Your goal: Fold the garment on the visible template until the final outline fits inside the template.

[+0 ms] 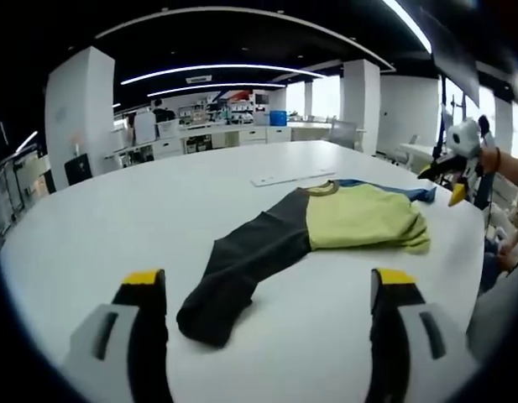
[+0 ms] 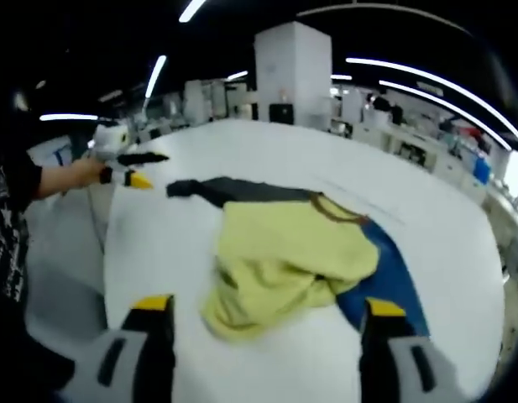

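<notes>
A garment lies crumpled on the white table point(image 1: 158, 210). Its yellow-green body point(image 1: 363, 218) is bunched, a black sleeve point(image 1: 242, 269) stretches toward my left gripper, and a blue sleeve point(image 1: 410, 192) peeks out behind. My left gripper point(image 1: 269, 279) is open and hovers just short of the black sleeve's end, holding nothing. In the right gripper view the yellow body point(image 2: 284, 260) lies right ahead, the blue sleeve point(image 2: 391, 281) to its right and the black sleeve point(image 2: 229, 189) beyond. My right gripper point(image 2: 269, 306) is open over the body's near edge. A flat pale sheet point(image 1: 284, 178) lies beyond the garment.
The right gripper point(image 1: 457, 164) shows in a hand at the table's right edge, and the left gripper point(image 2: 124, 161) shows in a hand at the left. A person in a dark shirt point(image 2: 11, 227) stands at the table edge. Pillars and desks fill the room behind.
</notes>
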